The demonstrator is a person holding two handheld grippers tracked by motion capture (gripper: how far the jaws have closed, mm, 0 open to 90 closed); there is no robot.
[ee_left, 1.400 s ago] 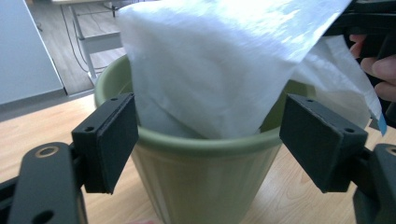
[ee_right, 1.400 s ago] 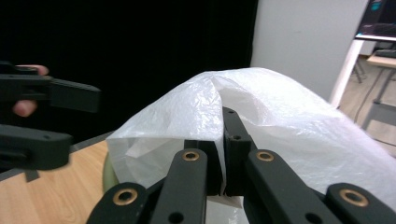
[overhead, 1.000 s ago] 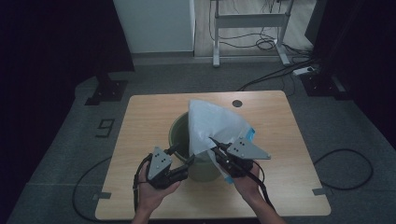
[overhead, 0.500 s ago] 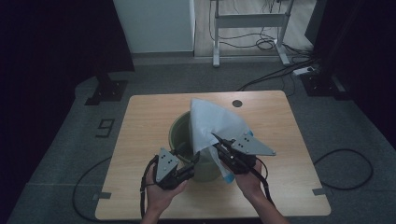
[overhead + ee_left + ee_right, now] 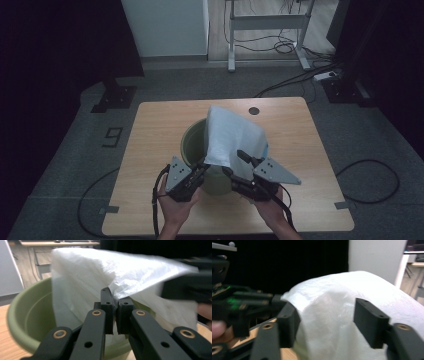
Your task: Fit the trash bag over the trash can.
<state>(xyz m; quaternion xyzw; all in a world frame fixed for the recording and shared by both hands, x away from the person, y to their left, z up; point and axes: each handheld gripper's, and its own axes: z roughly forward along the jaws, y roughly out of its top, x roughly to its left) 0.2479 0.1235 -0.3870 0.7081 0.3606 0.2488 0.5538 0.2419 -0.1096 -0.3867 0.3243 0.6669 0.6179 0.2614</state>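
Over the last second the white plastic bag (image 5: 234, 137) has spread wider over the green bin (image 5: 196, 145), and the right gripper (image 5: 235, 162) has let its jaws come apart; I judge that the person is regripping to pull the bag's mouth down around the bin's rim. The left gripper (image 5: 113, 311) is pinched tight on the bag's edge, just above the near rim of the bin (image 5: 30, 322). The right gripper (image 5: 324, 322) stands spread, with the bag (image 5: 342, 315) bulging between its jaws, untouched by either as far as I can tell. The bag drapes over the bin's right half, standing up above it, while the bin's left side is uncovered.
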